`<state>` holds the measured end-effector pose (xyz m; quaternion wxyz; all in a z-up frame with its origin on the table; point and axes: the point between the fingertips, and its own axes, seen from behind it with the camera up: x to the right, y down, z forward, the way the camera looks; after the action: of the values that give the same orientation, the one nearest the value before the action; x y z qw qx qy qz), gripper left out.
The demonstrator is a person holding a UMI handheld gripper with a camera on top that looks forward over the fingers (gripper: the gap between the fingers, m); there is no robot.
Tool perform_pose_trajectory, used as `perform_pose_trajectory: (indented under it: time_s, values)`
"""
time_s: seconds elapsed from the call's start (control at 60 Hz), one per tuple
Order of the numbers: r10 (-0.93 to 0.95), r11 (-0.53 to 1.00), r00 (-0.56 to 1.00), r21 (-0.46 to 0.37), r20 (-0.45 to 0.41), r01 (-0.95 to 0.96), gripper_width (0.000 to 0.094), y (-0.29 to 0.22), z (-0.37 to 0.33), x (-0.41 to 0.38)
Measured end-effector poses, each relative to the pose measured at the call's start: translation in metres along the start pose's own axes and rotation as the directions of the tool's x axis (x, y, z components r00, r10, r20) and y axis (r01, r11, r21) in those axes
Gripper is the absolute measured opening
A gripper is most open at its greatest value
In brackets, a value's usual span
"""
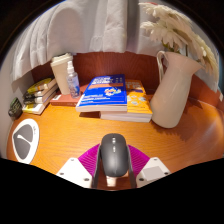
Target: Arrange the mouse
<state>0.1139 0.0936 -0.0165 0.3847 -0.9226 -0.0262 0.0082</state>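
A dark grey computer mouse (113, 157) sits lengthwise between my two fingers, its nose pointing away from me. The magenta pads (91, 156) press against both of its sides. My gripper (113, 152) is shut on the mouse and holds it just over the orange-brown wooden tabletop (70, 130). The mouse's rear end is hidden by the gripper body.
Beyond the fingers lies a blue book (104, 93) on a stack of books (128, 108). A tall white vase (171, 88) with dried flowers stands ahead to the right. A bottle (68, 75), more books (40, 92) and a white oval object (25, 139) are to the left.
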Motion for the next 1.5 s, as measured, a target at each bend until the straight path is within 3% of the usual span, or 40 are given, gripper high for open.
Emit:
perform_pose_trajectory:
  time_s: [0.167, 0.383, 0.483, 0.717, 0.867, 1.0, 1.167, 1.333, 1.433, 1.5]
  values:
    - [0.017, 0.999, 1.000, -0.045, -0.013, -0.018, 0.0320, 0.002, 0.001, 0.001]
    - [0.073, 0.993, 0.997, -0.094, -0.023, -0.075, 0.0320, -0.008, -0.005, -0.003]
    - [0.106, 0.994, 0.994, -0.015, -0.042, -0.106, 0.0321, -0.056, -0.032, -0.007]
    - [0.167, 0.947, 0.985, 0.287, -0.049, -0.147, 0.0328, -0.217, -0.137, -0.057]
    - [0.151, 0.924, 0.988, 0.353, 0.016, -0.147, 0.0332, -0.261, -0.178, -0.143]
    - [0.100, 0.952, 0.994, 0.285, 0.052, -0.111, 0.0329, -0.225, -0.159, -0.230]
    - [0.043, 0.994, 0.996, 0.096, 0.080, -0.050, 0.0323, -0.116, -0.088, -0.315]
    - [0.009, 0.998, 0.998, -0.057, 0.058, -0.005, 0.0321, -0.023, -0.032, -0.348]
    - [-0.038, 0.995, 0.998, -0.086, 0.056, 0.043, 0.0338, 0.007, -0.014, -0.357]
    - [-0.064, 0.997, 0.997, -0.045, 0.033, 0.065, 0.0310, 0.004, -0.013, -0.357]
